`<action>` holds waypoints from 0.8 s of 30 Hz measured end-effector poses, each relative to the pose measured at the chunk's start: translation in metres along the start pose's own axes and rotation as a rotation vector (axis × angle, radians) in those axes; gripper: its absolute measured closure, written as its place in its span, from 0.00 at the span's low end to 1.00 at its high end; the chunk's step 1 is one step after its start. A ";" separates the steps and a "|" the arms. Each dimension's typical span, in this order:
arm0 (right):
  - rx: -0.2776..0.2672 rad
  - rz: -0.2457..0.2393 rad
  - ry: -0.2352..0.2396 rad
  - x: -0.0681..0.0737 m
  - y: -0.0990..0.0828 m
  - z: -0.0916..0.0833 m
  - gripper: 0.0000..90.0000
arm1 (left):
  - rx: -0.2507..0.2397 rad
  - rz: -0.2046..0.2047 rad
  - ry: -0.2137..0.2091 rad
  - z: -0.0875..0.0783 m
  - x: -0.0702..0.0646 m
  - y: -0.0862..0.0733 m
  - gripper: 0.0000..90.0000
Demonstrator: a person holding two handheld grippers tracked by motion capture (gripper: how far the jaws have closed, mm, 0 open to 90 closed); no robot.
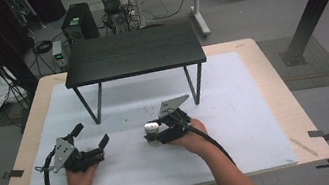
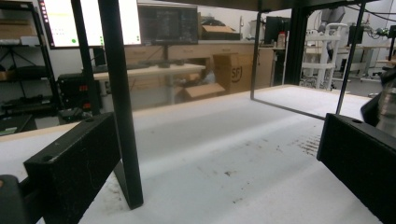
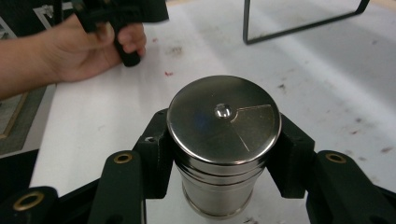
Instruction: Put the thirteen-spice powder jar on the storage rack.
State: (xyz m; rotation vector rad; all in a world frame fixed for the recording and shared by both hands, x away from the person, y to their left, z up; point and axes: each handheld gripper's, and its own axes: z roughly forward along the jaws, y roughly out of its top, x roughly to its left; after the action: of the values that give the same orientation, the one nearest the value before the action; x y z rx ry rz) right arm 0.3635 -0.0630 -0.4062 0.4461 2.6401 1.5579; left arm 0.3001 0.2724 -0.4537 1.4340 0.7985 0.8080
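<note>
A shiny steel canister with a flat lid stands upright on the white mat. My right gripper is shut on its body, one black pad on each side just under the lid. From above, the canister shows at the tips of the right gripper near the middle of the mat. My left gripper rests low on the mat at the left, its jaws wide apart with nothing between them. Its own view has the two black fingers spread wide over bare mat.
A small black table on thin metal legs stands at the back of the white mat; one leg rises close in front of the left gripper. The person's other hand lies beyond the canister.
</note>
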 end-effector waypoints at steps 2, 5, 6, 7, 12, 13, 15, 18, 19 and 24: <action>-0.008 -0.017 0.007 0.000 0.006 -0.007 0.55 | 0.000 0.000 0.000 0.000 0.000 0.000 0.00; -0.037 -0.028 0.028 0.001 0.015 -0.019 0.55 | -0.001 -0.001 0.000 0.000 0.000 0.000 0.00; -0.037 -0.028 0.028 0.001 0.015 -0.019 0.55 | -0.001 0.000 0.000 0.000 0.000 0.000 0.00; -0.043 -0.031 0.032 0.002 0.018 -0.022 0.55 | -0.001 0.000 0.000 0.000 0.000 0.000 0.00; -0.066 -0.049 0.018 0.004 0.034 -0.043 0.55 | -0.001 0.000 0.000 0.000 0.000 0.000 0.00; -0.066 -0.049 0.018 0.004 0.034 -0.043 0.55 | -0.001 0.000 0.000 0.000 0.000 0.000 0.00; -0.082 -0.048 0.013 0.003 0.039 -0.051 0.55 | -0.001 0.000 0.000 0.000 0.000 0.000 0.00; -0.081 -0.062 -0.002 0.002 0.049 -0.064 0.55 | -0.001 0.001 0.000 0.000 0.000 0.000 0.00; -0.081 -0.062 -0.002 0.002 0.049 -0.064 0.55 | -0.001 0.001 0.000 0.000 0.000 0.000 0.00; -0.089 -0.069 -0.001 -0.001 0.060 -0.079 0.55 | -0.001 -0.001 0.001 0.000 0.000 0.000 0.00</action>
State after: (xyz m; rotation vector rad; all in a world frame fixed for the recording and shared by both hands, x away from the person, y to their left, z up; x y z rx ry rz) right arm 0.3637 -0.1037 -0.3152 0.3471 2.5440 1.6449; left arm 0.3001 0.2724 -0.4537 1.4329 0.7993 0.8083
